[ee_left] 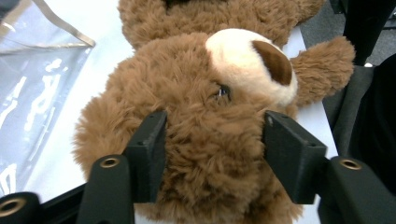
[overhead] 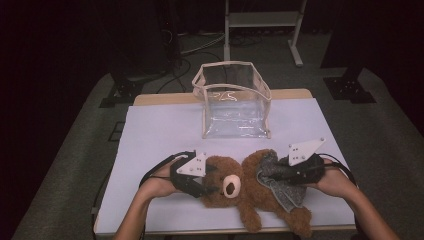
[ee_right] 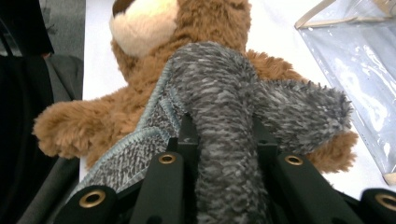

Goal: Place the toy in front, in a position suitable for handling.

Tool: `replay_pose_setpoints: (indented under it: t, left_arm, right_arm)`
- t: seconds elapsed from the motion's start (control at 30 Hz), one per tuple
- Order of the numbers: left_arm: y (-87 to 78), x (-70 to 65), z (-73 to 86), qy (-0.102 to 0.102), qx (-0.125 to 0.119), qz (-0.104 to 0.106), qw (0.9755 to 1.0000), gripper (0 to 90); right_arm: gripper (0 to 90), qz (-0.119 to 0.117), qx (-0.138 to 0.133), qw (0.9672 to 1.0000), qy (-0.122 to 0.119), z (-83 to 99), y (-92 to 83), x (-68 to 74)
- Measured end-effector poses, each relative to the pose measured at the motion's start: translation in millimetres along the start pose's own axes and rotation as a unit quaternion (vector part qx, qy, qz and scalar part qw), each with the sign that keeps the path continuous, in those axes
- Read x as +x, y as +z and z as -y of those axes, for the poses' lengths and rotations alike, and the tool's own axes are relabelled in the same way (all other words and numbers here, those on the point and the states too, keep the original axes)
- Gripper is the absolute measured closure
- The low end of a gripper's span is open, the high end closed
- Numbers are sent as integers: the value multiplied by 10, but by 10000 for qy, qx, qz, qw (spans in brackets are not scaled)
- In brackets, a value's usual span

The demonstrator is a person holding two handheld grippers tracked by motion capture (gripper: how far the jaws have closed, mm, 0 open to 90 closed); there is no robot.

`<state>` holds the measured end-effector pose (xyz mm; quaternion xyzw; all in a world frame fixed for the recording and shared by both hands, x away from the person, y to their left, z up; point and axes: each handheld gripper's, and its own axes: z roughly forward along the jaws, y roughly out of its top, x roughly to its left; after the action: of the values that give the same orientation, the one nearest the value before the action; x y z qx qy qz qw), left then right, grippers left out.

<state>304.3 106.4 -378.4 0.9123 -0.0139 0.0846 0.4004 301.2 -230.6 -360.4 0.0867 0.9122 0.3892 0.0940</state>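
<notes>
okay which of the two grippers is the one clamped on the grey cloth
The right gripper: its jaws pinch a fold of the grey cloth lying over the teddy bear. The left gripper straddles the bear's head instead.

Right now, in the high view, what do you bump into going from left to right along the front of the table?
Left gripper → teddy bear's head → grey cloth → right gripper, whose jaws pinch that cloth.
</notes>
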Motion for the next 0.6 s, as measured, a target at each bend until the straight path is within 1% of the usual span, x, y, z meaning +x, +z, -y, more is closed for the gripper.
replay_pose_setpoints:
  t: [0.03,0.07,0.17,0.2,0.23,0.27,0.37,0.4,0.47,0.6]
  left_arm:
    - [70,-3,-2,-12,-32,-1,10000,460]
    - [85,0,-10,-32,-71,-13,10000,463]
    - [113,5,-42,-60,-84,-53,9999,466]
    - [154,12,-86,-7,-43,-36,10000,466]
    - [154,12,-86,-7,-43,-36,10000,466]
    - [201,16,-135,37,-27,-33,10000,466]
    - [240,23,-177,50,-53,-38,10000,467]
    - [266,27,-193,56,-79,-25,9999,468]
    - [348,33,-240,65,-148,24,9999,470]
    - [421,55,-309,72,-179,5,9998,469]
  right_arm:
    - [718,41,-67,9999,-98,-64,14,72]
    - [718,26,-107,9998,-170,-98,20,103]
    - [717,-136,-208,9992,-299,-173,66,192]
    - [717,-162,-184,9991,-349,-187,88,222]
    - [717,-147,-127,9990,-414,-192,113,247]
    - [716,-106,-62,9988,-477,-186,128,260]
    - [718,-32,-38,9992,-394,-111,81,234]
    - [718,10,-7,9992,-394,-75,55,221]
    - [719,54,10,9995,-310,2,10,201]
    - [721,161,38,9996,-228,139,-63,144]
